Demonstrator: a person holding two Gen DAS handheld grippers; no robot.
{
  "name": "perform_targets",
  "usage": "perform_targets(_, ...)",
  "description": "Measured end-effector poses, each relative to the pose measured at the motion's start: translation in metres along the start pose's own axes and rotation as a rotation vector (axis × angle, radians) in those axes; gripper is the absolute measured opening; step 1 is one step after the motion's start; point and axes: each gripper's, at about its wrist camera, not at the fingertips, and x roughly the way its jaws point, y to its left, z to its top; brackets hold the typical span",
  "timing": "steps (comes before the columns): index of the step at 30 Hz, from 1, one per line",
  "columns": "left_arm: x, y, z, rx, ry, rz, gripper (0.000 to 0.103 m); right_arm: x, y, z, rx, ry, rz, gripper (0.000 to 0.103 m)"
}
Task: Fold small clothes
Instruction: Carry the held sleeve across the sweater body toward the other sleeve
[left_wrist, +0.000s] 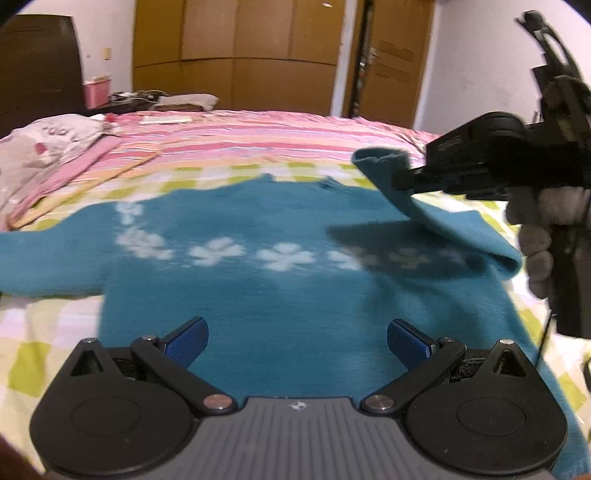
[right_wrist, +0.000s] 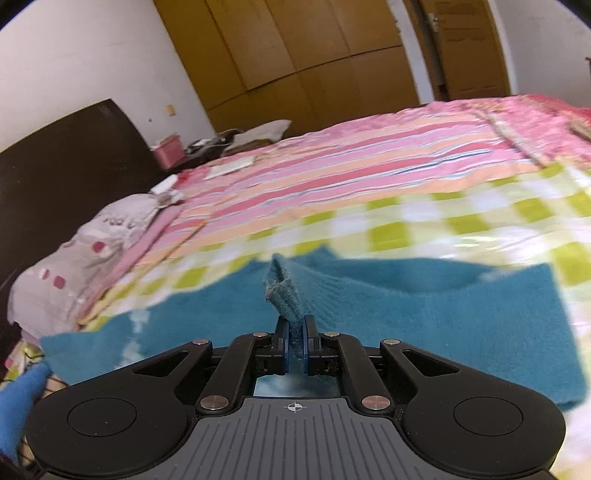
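A small teal sweater (left_wrist: 258, 288) with white flower shapes lies flat on the bed, its left sleeve spread out. My left gripper (left_wrist: 297, 338) hovers over the sweater's lower part, its blue pads wide apart and nothing between them. My right gripper (left_wrist: 400, 181), held in a gloved hand, is shut on the cuff of the sweater's right sleeve (left_wrist: 417, 206) and holds it lifted and bent over the body. In the right wrist view the right gripper (right_wrist: 294, 328) pinches the ribbed cuff (right_wrist: 286, 291) between its pads, with the sweater (right_wrist: 443, 321) below.
The bed carries a yellow-green checked sheet (left_wrist: 44, 332) and a pink striped blanket (left_wrist: 258, 136). A grey pillow and pink cloth (left_wrist: 48, 147) lie at the left. A dark headboard, a pink box (left_wrist: 96, 90) and wooden wardrobe doors (left_wrist: 236, 51) stand behind.
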Motion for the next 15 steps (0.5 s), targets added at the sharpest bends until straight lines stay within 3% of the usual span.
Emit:
perform_targets(6, 0.0, 0.031, -0.004, -0.061, -0.028, 0.018, 0.103, 0.052, 0.049, -0.015, 0.013, 0.055, 0.056, 0.007)
perform_targets(15, -0.004, 0.062, -0.004, -0.111, -0.066, 0.025, 0.103, 0.09, 0.109, -0.036, -0.048, 0.11, 0.109, 0.007)
